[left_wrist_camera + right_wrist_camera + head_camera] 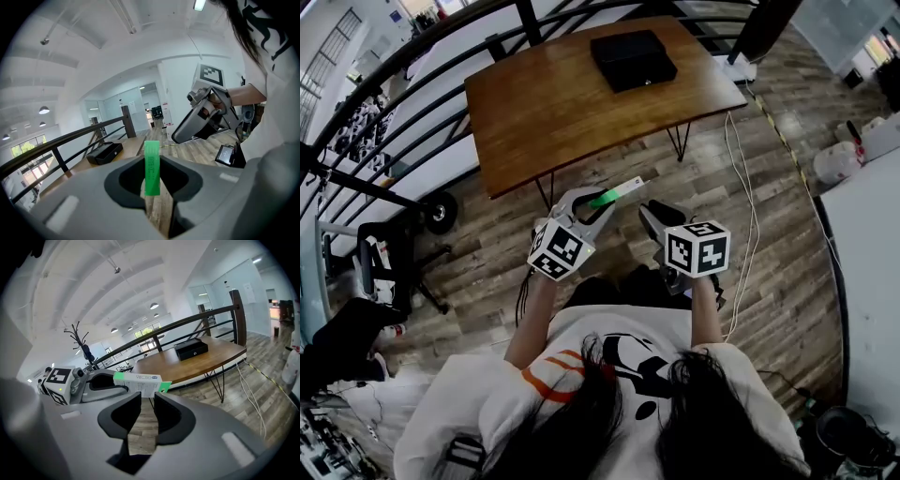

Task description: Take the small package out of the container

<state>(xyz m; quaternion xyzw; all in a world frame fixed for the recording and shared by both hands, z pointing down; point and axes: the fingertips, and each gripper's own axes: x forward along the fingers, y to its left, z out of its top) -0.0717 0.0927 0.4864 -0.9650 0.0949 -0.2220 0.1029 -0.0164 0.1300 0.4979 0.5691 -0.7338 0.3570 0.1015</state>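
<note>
Closest in the head view: my hair and white shirt (609, 375), both forearms stretched out over the plank floor (769, 234). Left gripper (592, 204) is clamped on the small package (619, 193), a slim white carton with green ends. It's pinched near one end, and the rest sticks out toward the table, up in the air, clear of everything. Left gripper view confirms it: a green end stands upright between the jaws. Right gripper (656, 217) sits just beside the left one, level with it, jaws at a narrow gap with nothing in them. Its own view shows floorboards through the slit, and the carton crosses just beyond the tips; can't tell if it touches them. Container is the black case (633, 58), which looks closed from here, sitting near the far edge of the wooden table (553, 112), well apart from the package. Dark railing (394, 84) curves round the table's left side. White cable (741, 178) trails across the floor by the table's right legs.
</note>
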